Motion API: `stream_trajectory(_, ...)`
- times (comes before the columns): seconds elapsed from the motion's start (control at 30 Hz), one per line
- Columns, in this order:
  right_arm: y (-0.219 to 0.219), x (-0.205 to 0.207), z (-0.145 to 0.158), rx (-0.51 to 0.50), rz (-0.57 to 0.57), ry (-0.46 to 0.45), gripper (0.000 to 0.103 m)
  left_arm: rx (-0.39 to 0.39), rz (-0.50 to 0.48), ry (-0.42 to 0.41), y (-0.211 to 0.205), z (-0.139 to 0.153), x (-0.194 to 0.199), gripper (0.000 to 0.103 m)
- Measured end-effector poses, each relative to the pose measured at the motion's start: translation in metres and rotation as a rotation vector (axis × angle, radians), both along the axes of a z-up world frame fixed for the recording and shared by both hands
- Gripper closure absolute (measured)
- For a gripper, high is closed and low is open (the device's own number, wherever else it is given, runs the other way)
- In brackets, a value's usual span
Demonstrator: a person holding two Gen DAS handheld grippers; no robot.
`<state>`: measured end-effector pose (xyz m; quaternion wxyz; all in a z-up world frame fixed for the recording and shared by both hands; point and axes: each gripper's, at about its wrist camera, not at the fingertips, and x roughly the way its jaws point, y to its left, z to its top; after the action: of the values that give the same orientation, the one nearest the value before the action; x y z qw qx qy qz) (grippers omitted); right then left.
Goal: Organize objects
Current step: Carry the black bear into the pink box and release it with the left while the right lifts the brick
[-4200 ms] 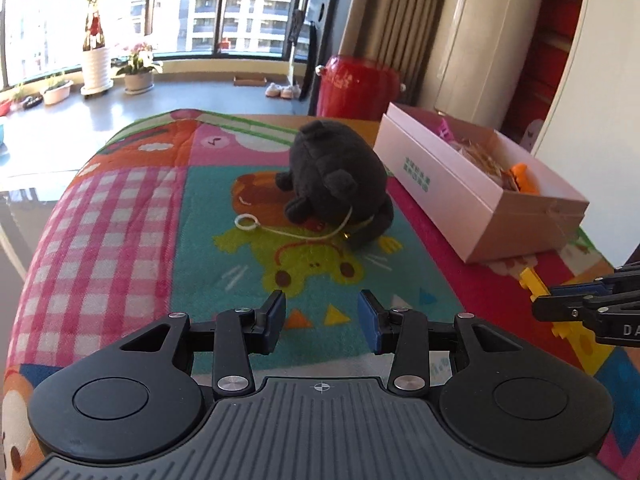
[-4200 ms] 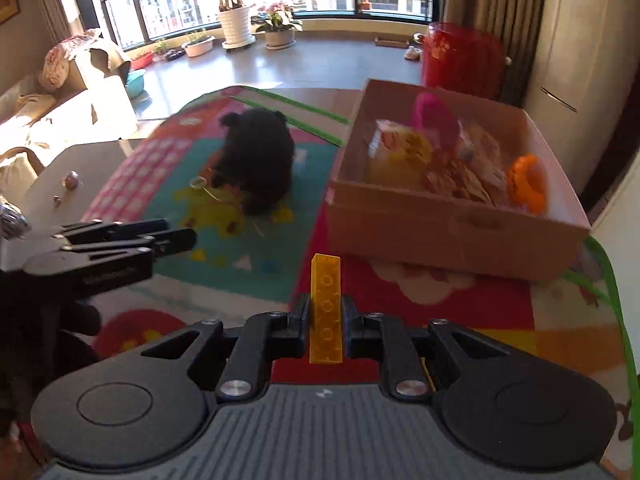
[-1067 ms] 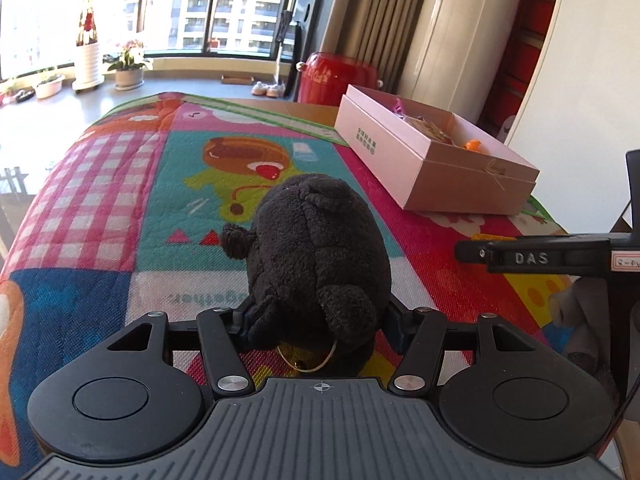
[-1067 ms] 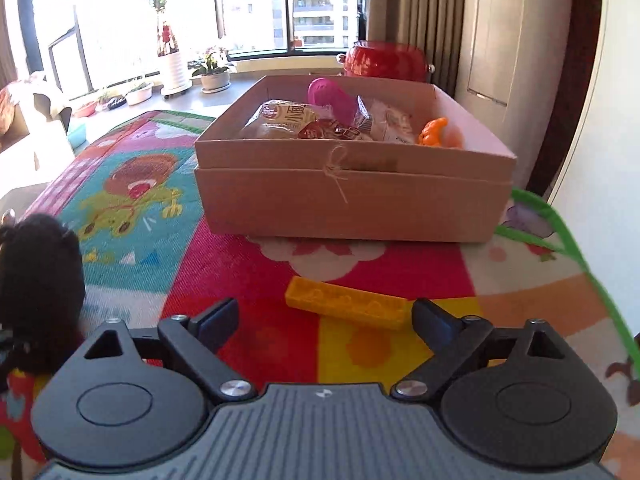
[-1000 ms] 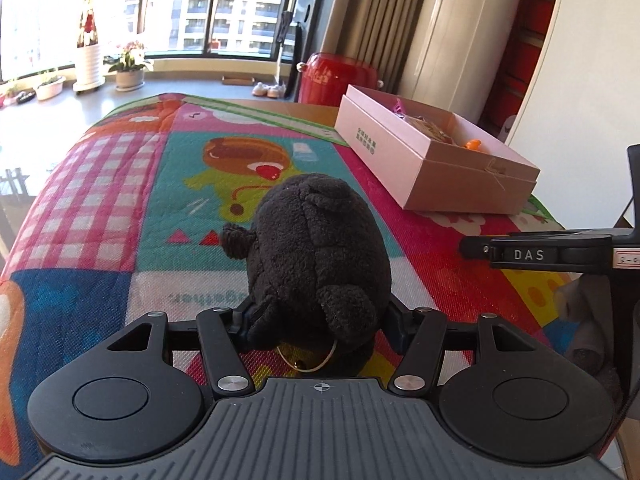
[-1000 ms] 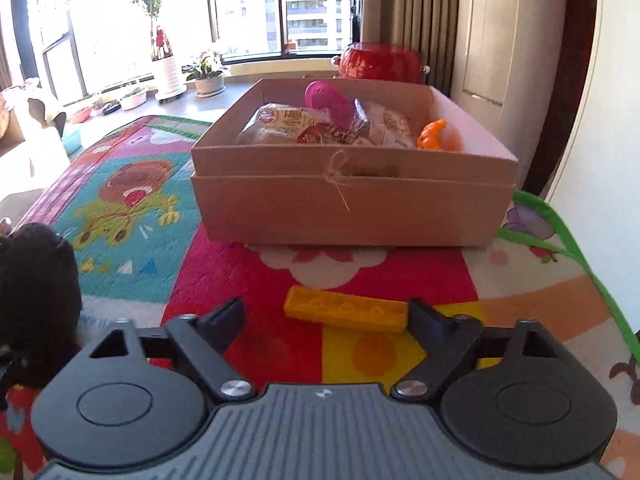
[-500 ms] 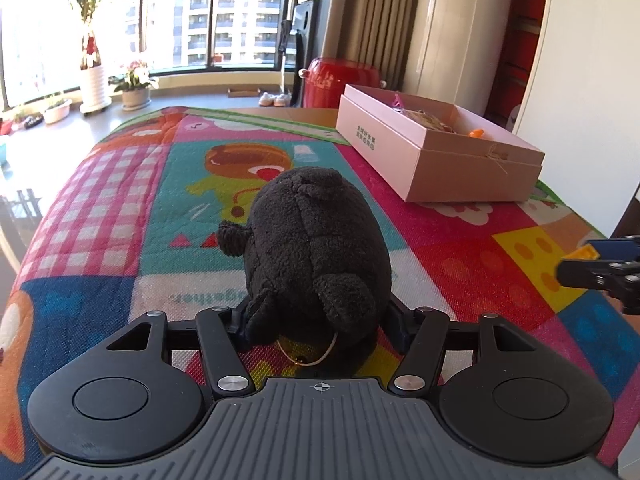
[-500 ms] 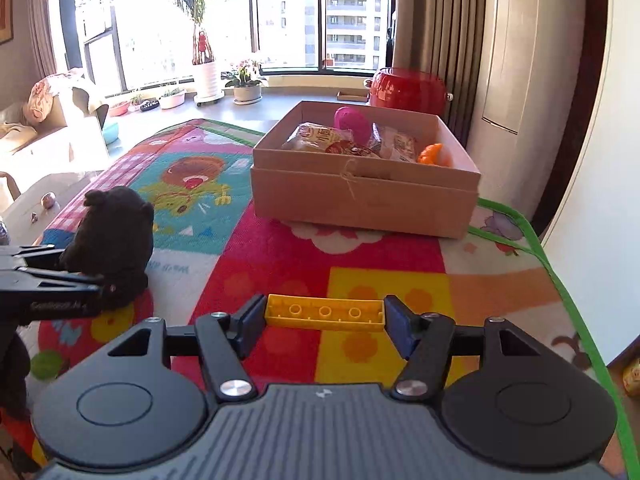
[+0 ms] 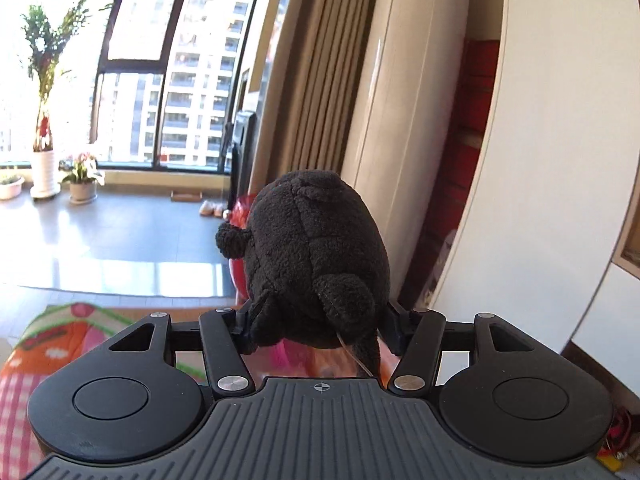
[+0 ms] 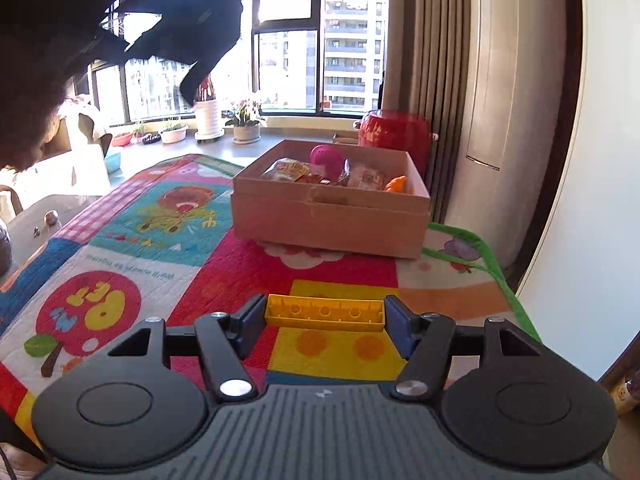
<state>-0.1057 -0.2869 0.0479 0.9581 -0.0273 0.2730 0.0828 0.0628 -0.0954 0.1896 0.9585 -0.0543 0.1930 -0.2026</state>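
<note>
Gripping a black plush toy (image 9: 316, 256) between its two pads, the left hand-held gripper (image 9: 316, 328) holds it up in the air, above the colourful quilted mat (image 10: 160, 240) on the worktop; the right hand-held gripper (image 10: 325, 322) is clamped end to end on a yellow building brick (image 10: 325, 314), held crosswise just above the mat; ahead of it sits an open cardboard box (image 10: 332, 216) with snack packets, a pink ball and something orange inside; a red pot (image 10: 394, 128) stands behind the box.
</note>
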Motion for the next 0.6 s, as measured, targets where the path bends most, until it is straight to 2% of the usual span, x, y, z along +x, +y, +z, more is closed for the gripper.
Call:
stream_trajectory(0.07,-0.002,0.0,-0.001,-0.009,-0.002,-0.004,0.04,-0.056,0.001,0.024,-0.013,-0.002,0.026,0.04)
stream_trajectory(0.13,-0.004,0.002,-0.004,-0.017,-0.004,0.001,0.04,-0.123,-0.032,0.107,-0.023,-0.024,0.049,0.039)
stream_trajectory(0.17,-0.005,0.004,-0.005,-0.018,-0.004,0.007,0.04,-0.109,-0.067,0.16,-0.03,-0.041,0.059,0.038)
stream_trajectory(0.23,-0.006,0.01,-0.009,-0.015,-0.01,0.029,0.04,-0.017,-0.115,0.267,-0.045,-0.078,0.075,0.037)
stream_trajectory(0.3,-0.006,0.016,-0.013,-0.014,-0.021,0.056,0.04,0.023,-0.092,0.322,-0.047,-0.107,0.082,0.037)
stream_trajectory(0.37,-0.005,0.02,-0.014,-0.019,-0.027,0.069,0.04,-0.043,-0.066,0.323,-0.033,-0.119,0.083,0.039)
stream_trajectory(0.47,-0.003,0.022,-0.014,-0.035,-0.028,0.073,0.04,-0.143,-0.026,0.266,-0.005,-0.108,0.079,0.039)
stream_trajectory(0.6,0.003,0.025,-0.009,-0.052,-0.025,0.078,0.04,-0.181,0.024,0.186,0.03,-0.091,0.063,0.039)
